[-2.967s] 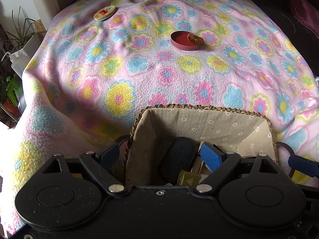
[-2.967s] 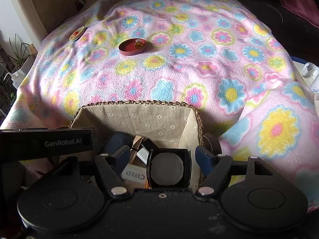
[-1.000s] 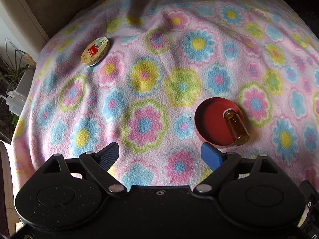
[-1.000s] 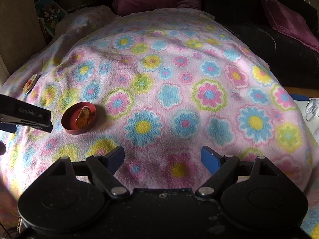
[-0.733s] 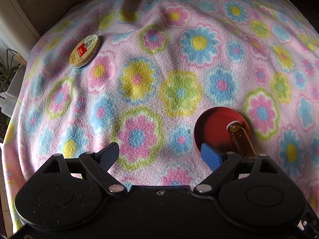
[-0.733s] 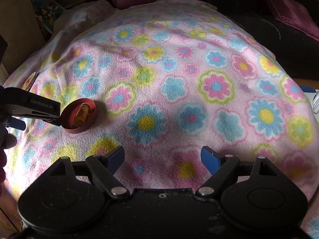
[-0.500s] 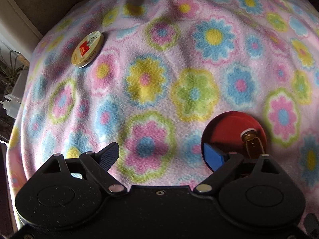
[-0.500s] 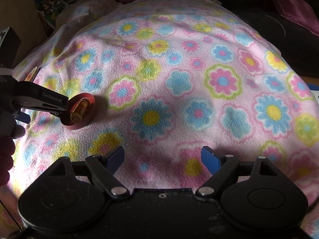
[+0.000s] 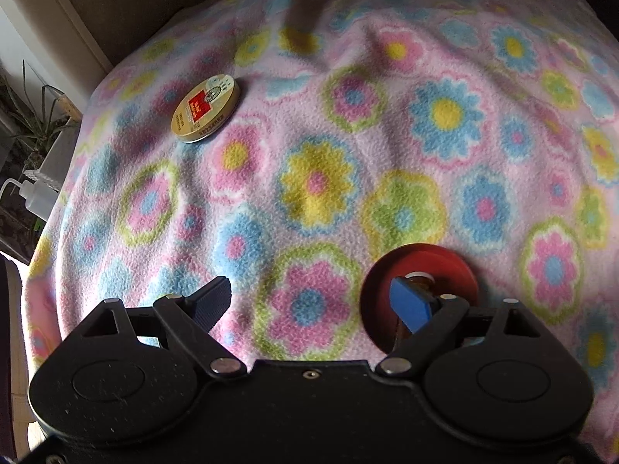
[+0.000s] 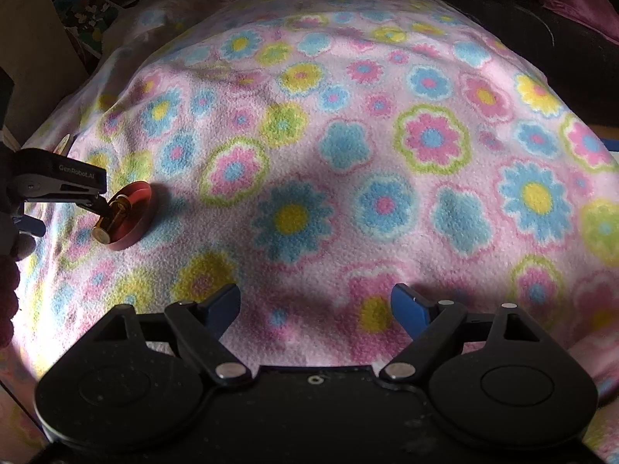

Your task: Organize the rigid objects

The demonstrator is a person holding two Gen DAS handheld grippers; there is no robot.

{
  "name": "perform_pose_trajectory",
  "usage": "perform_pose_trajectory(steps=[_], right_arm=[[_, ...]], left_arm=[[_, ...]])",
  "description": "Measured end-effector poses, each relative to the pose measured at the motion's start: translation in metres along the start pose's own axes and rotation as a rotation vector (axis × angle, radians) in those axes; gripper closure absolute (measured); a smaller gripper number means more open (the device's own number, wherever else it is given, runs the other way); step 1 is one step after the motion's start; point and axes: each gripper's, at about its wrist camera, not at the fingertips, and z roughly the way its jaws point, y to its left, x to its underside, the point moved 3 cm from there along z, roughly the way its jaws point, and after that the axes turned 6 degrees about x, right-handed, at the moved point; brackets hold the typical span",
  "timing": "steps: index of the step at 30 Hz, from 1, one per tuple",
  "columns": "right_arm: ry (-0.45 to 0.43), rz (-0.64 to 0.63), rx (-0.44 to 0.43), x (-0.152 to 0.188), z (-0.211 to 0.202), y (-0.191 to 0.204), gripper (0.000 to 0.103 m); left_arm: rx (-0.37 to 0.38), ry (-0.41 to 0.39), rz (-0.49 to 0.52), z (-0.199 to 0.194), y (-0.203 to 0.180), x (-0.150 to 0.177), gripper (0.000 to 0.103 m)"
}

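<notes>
Left tool [image 9: 311, 302] spread wide, right finger touching the red lid [image 9: 445, 266]; right tool [image 10: 315, 305] released, empty.

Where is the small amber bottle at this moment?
The amber bottle lies on the red lid on the flowered blanket, at the far left of the right wrist view. It sits just by the left gripper, whose right finger partly hides it.

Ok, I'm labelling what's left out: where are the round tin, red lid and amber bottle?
round tin [image 9: 207, 108], left wrist view, printed top.
red lid [image 9: 452, 266], left wrist view, inner face.
amber bottle [image 10: 112, 218], right wrist view, glass body.
</notes>
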Motion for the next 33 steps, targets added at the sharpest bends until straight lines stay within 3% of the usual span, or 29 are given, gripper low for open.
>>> perform_pose_trajectory(steps=[7,10,12,14,15,17,26,33], right_arm=[[0.001,0.036,-0.016,0.000,-0.002,-0.006,0.018],[0.001,0.041,-0.021,0.000,-0.003,-0.007,0.018],[0.004,0.043,-0.024,0.000,-0.003,-0.008,0.018],[0.006,0.048,-0.027,0.000,-0.003,-0.009,0.017],[0.006,0.052,-0.029,0.000,-0.003,-0.010,0.017],[0.010,0.064,-0.034,0.000,-0.003,-0.011,0.017],[0.030,0.109,-0.056,-0.001,-0.002,-0.017,0.017],[0.031,0.116,-0.055,0.000,-0.002,-0.019,0.017]], left_arm=[[0.023,0.002,0.098,-0.006,-0.033,0.003,0.019],[0.046,0.034,0.102,-0.001,-0.038,0.004,0.033],[0.068,0.069,0.103,0.005,-0.041,0.006,0.057],[0.066,0.096,0.100,0.011,-0.043,0.009,0.064],[0.059,0.085,0.107,0.010,-0.044,0.009,0.074],[0.076,0.083,0.127,0.008,-0.048,0.009,0.084],[0.163,-0.002,0.218,-0.026,-0.080,0.004,0.084],[0.198,-0.024,0.256,-0.035,-0.093,0.004,0.084]])
